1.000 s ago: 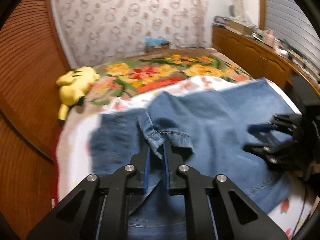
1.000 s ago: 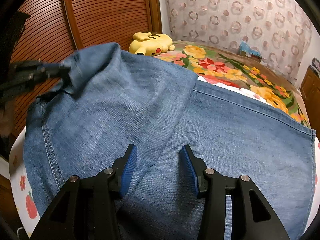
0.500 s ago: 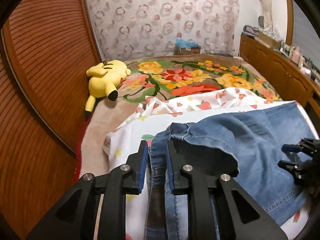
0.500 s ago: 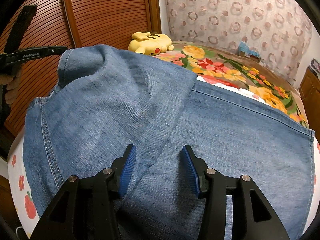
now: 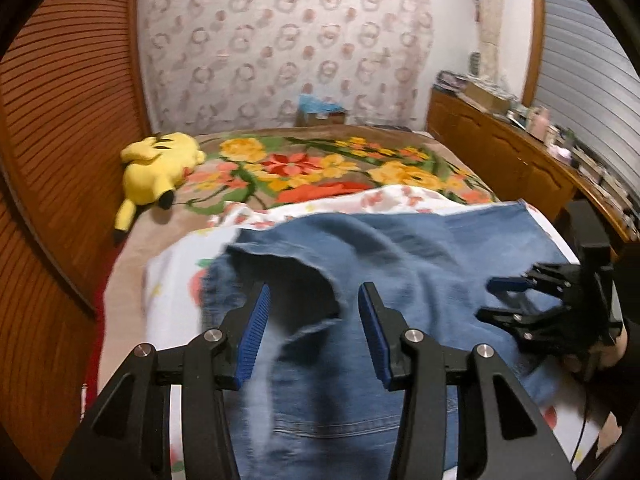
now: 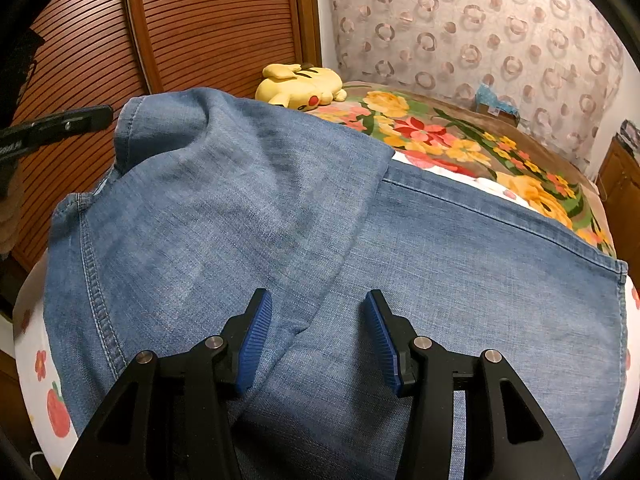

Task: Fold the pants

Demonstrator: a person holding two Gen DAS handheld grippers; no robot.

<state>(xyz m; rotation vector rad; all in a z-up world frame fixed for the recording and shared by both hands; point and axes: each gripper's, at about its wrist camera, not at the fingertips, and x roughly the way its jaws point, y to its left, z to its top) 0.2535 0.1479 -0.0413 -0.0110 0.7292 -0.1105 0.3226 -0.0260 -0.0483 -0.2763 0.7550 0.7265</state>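
Blue denim pants (image 6: pixel 440 248) lie on the bed with one leg folded over (image 6: pixel 224 200) the other. In the left wrist view the leg's hem (image 5: pixel 288 276) sags loose between and beyond my left gripper (image 5: pixel 314 316). Its jaws are opening and the blue pads do not press the cloth. In the right wrist view the left gripper's finger (image 6: pixel 60 126) shows just left of the raised hem corner. My right gripper (image 6: pixel 318 320) hovers open over the fold's diagonal edge, nothing pinched. The same gripper (image 5: pixel 500 296) appears at the right of the left wrist view, a hand behind it.
A white fruit-print sheet (image 5: pixel 172 280) lies under the pants, on a floral blanket (image 5: pixel 320 164). A yellow plush toy (image 5: pixel 156 164) rests by the slatted wooden doors (image 6: pixel 200 24) on the left. A cluttered wooden dresser (image 5: pixel 520 160) lines the right side.
The left gripper, earlier shut on the leg hem, has spread its jaws and let the hem go; the hem now sags onto the pants. The right gripper has not moved.
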